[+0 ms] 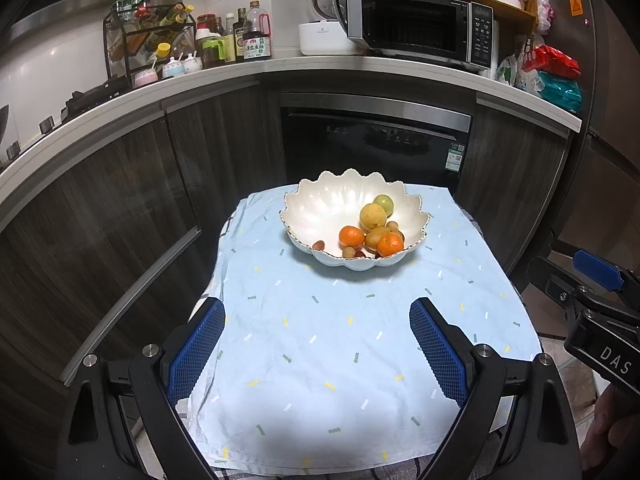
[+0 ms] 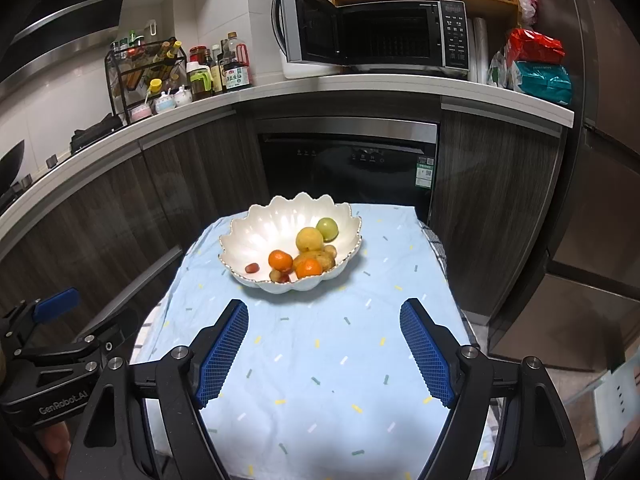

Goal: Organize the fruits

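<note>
Bowl [image 1: 320,204]: white, scalloped, centre of frame, on blue cloth [image 1: 340,360]. Contents: two oranges [image 1: 351,237], yellow fruit [image 1: 373,216], green fruit [image 1: 383,203], several small brown and red pieces, heaped right. No loose fruit visible on cloth.
Left gripper [image 1: 317,354], right gripper [image 2: 323,354]: both released, empty, bottom of frame, well short of bowl.
Status: gathering appears complete.

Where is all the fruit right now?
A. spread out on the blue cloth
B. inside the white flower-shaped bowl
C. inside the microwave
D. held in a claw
B: the oranges, yellow and green fruits all sit inside the white scalloped flower-shaped bowl on the light blue patterned cloth, and no fruit lies on the bare cloth.
</note>
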Available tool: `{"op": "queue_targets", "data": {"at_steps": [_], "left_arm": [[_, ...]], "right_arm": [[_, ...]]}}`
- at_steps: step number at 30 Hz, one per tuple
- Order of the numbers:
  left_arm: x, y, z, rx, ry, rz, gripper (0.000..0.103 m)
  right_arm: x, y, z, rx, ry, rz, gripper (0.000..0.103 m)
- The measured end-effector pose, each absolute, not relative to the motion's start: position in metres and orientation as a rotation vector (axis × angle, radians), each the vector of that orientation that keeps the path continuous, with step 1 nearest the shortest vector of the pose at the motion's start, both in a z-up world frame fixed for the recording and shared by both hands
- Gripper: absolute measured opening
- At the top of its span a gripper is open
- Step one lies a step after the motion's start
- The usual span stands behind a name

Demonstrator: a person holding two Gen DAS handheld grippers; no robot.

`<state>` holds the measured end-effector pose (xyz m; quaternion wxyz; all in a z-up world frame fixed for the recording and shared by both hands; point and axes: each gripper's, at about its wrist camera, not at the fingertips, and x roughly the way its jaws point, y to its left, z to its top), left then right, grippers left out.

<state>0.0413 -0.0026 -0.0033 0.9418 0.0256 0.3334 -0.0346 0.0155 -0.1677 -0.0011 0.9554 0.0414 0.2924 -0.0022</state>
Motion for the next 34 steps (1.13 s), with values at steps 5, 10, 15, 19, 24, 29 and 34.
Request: {"op": "queue_targets", "data": {"at_steps": [5,10,15,19,24,29,34], "left_arm": [[0.0414,-0.0024,-0.0035,0.053,0.68,-0.07,0.095],[0.0419,-0.0034,-0.0049,0.053,0.686,-0.07,0.095],[0.0424,-0.004,-0.0055,0.053,0.686,-0.07,0.095],[0.0431,-0.0033,-0.0058,0.054,0.688,-0.07,0.095],[0.0434,-0.0037,-0.0064,0.053,0.688,-0.071,0.095],[0.0432,-0.0035,-0.0062,0.053,0.687,-0.072,0.095],[0.0444,-0.0046,-0.008,0.057,0.691,-0.075,0.095]], "right_arm": [[0.0156,-0.1675,-0.0016,0.085,0.594,-0.005,0.079],[0.0155,-0.1677,-0.0025,0.085,0.596,-0.004,0.079],[0.0156,-0.1679,-0.0022,0.085,0.596,-0.004,0.079],[0.0154,-0.168,-0.0038,0.085,0.599,-0.006,0.079],[0.016,-0.1686,-0.0046,0.086,0.599,-0.005,0.079],[0.0167,-0.169,-0.0075,0.087,0.602,-0.007,0.079],[0.0173,-0.1693,-0.0061,0.087,0.603,-0.006,0.079]]}}
